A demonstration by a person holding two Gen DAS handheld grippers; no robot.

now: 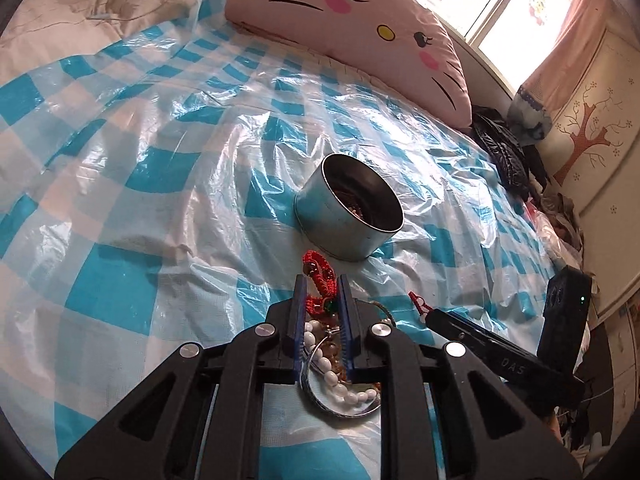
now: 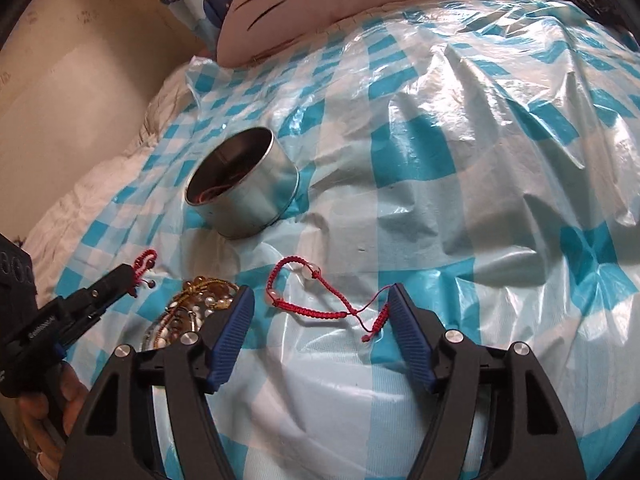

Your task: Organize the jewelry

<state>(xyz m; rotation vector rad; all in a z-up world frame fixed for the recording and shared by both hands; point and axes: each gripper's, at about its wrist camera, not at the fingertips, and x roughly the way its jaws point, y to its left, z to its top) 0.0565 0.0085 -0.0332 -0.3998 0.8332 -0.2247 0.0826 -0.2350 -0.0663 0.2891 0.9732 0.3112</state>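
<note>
between our left gripper (image 1: 322, 292) pads sits a red braided bracelet (image 1: 318, 276), clamped, just short of the round tin (image 1: 340, 224). we should lift it clear of the jewelry pile (image 1: 340, 376) beneath and carry it over the rim before letting go. our right gripper (image 2: 320, 300) stands apart over a second red bracelet (image 2: 312, 300) lying on the checked plastic sheet (image 2: 440, 160). two loose red bracelets, one tin, one pile.

One metal tin (image 2: 244, 184), one cat pillow (image 1: 352, 28), two red braided bracelets (image 2: 312, 300), two grippers (image 2: 320, 320).
</note>
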